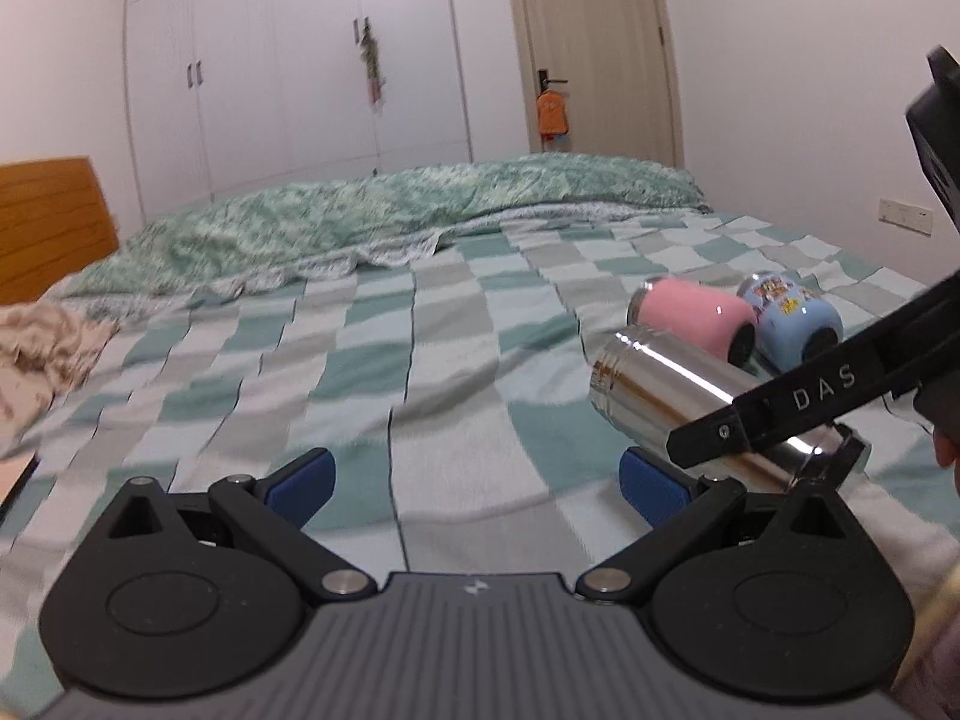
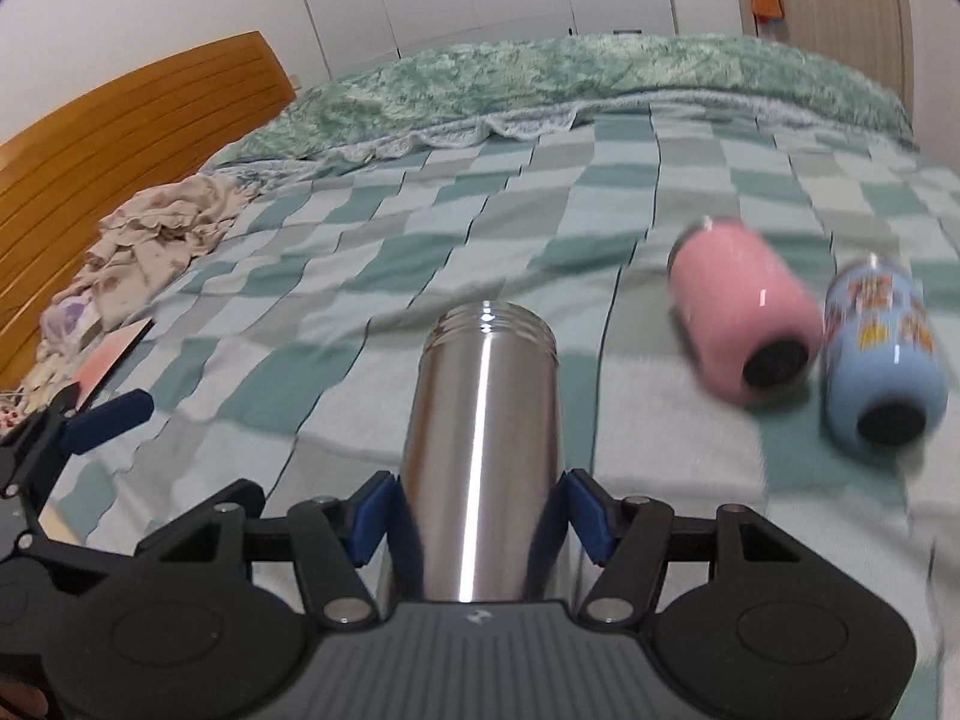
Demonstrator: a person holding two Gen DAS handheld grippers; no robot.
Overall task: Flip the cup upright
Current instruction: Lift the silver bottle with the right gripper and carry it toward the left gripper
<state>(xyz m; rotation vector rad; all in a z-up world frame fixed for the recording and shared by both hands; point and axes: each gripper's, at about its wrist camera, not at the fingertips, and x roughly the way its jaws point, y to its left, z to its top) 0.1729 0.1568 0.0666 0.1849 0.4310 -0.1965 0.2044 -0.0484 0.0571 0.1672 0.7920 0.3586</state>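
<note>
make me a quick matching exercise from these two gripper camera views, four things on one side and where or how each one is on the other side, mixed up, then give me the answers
Things
1. steel cup
2. pink cup
3. blue cartoon cup
4. left gripper

States
A. open, holding nothing, over the checked bedsheet
B. lying on its side, farthest right in the right wrist view
C. clamped between the blue pads of the right gripper
D. lying on its side between the other two cups

Pairs: 1-C, 2-D, 3-B, 4-A
</note>
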